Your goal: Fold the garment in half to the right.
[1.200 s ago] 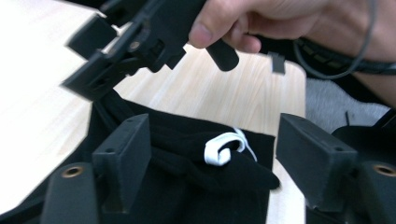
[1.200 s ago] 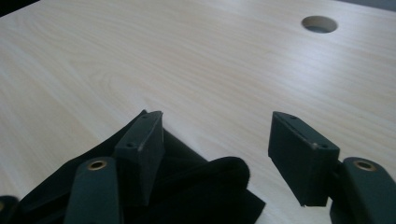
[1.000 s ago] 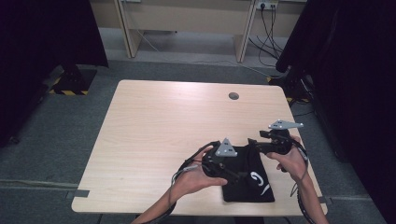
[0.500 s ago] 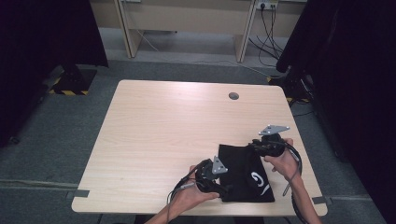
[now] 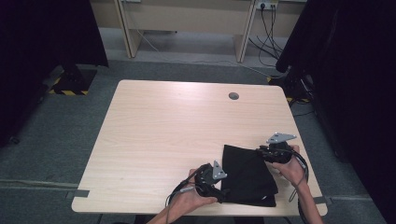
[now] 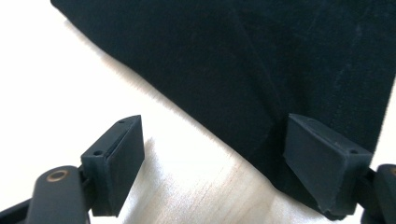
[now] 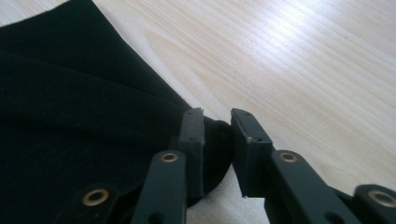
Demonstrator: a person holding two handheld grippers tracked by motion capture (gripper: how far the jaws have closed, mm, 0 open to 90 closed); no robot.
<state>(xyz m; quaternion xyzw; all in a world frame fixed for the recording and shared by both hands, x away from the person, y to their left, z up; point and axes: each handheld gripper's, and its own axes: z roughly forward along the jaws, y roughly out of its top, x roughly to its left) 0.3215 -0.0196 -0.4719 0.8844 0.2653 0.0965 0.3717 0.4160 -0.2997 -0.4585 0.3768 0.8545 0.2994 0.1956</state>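
Right gripper [image 7: 217, 122] is seen nearly closed, jaws having just been closing, a fold of black cloth [image 5: 247, 175] between them at cloth's far-right corner, near table [image 5: 163, 135] front-right edge; left gripper [image 6: 215, 154], open, straddles cloth's near-left edge.

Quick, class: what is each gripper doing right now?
Left gripper: open, jaws straddling the black cloth's edge.
Right gripper: jaws have just been closing, pinching a fold of the black cloth.
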